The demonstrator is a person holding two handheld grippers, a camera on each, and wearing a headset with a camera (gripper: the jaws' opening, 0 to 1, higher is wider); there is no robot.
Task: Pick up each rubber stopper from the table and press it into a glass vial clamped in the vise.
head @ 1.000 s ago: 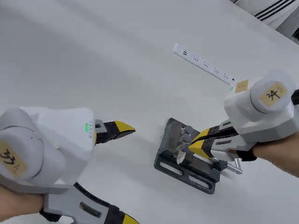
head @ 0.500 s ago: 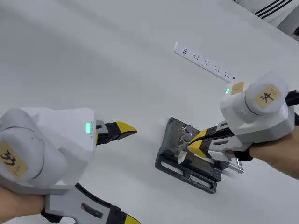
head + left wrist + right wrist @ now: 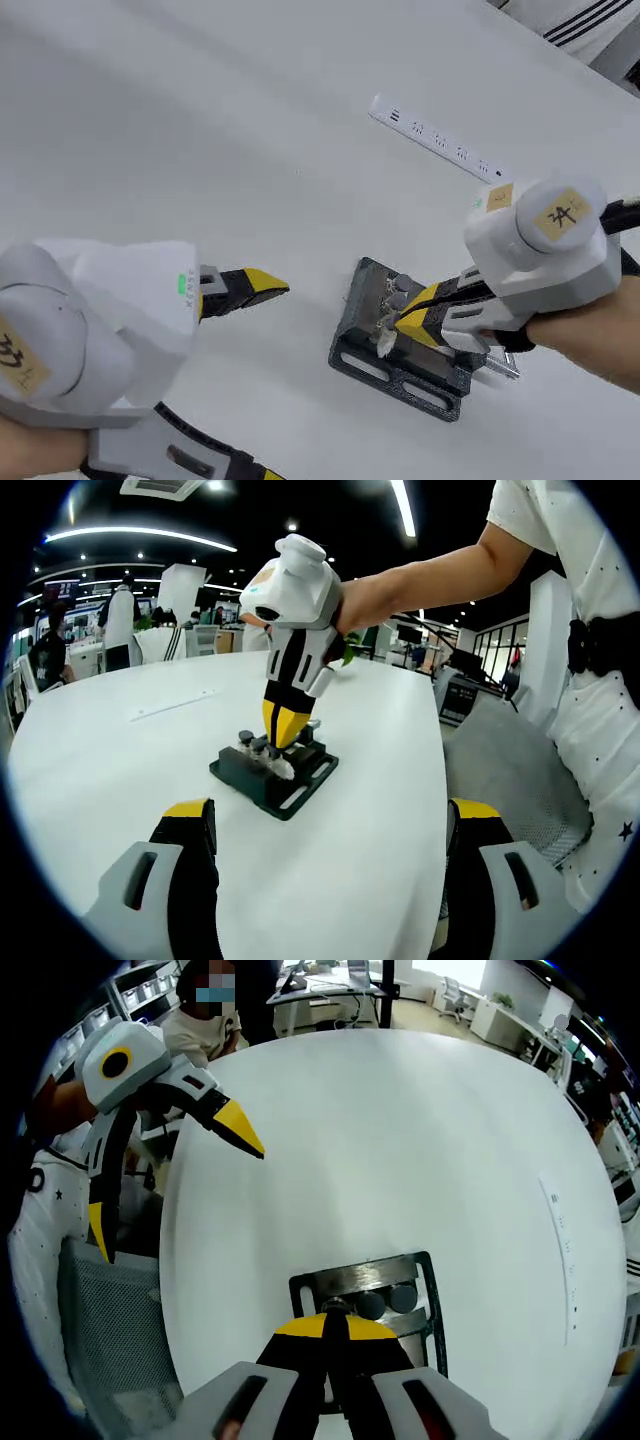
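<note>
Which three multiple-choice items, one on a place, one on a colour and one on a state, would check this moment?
1. Where is the tip of the right gripper?
A) pointing straight up
B) down at the vise
C) raised high, away from everything

2. What colour are the jaw tips of both grippers?
A) red
B) green
C) yellow

3. How do the jaws of the left gripper stand?
A) wide apart, with nothing between them
B) shut on a stopper
C) shut on the vise

Answers:
1 B: the right gripper view shows its tip right over the top of the vise.
2 C: yellow tips show in every view.
3 A: the left gripper view shows its two jaws far apart.
</note>
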